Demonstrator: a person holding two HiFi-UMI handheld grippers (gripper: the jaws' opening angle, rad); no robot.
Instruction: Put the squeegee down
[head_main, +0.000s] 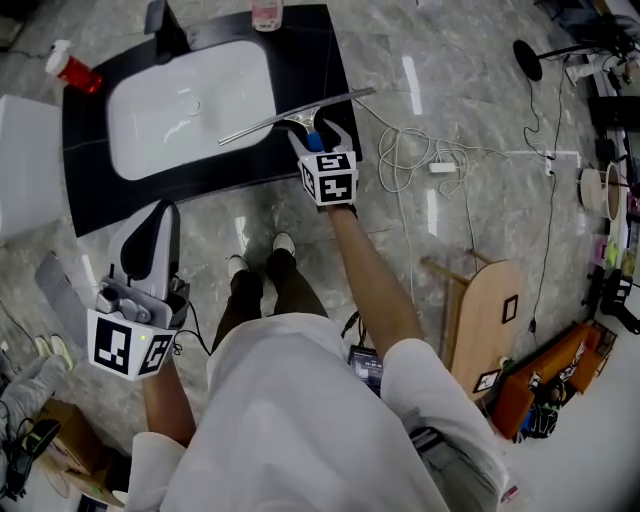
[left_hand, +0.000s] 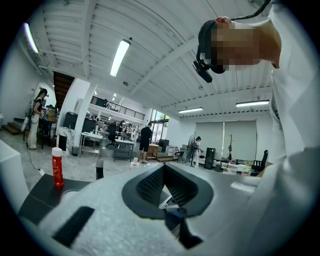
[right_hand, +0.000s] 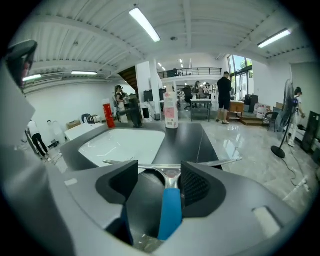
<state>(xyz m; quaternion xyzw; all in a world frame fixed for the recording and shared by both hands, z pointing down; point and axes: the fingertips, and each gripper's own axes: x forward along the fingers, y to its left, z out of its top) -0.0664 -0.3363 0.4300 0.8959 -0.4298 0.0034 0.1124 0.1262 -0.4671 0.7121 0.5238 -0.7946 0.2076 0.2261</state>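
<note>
The blue-handled metal squeegee is laid on the black countertop between the released jaws of the right gripper. The left gripper is clenched on nothing.

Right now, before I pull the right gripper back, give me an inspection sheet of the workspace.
Surface: black counter with a white sink.
Job's things: squeegee appears to rest on the counter, blade across the sink's corner, one end past the counter's edge.
Clutter: red bottle, pink bottle and dark tap along the counter's back.
Grippers: right gripper open, blue handle between its jaws, unclamped; left gripper shut, empty, off the counter.
Cables: white cable coiled on the floor; black cable beyond.
Surroundings: wooden board; people at far desks.
</note>
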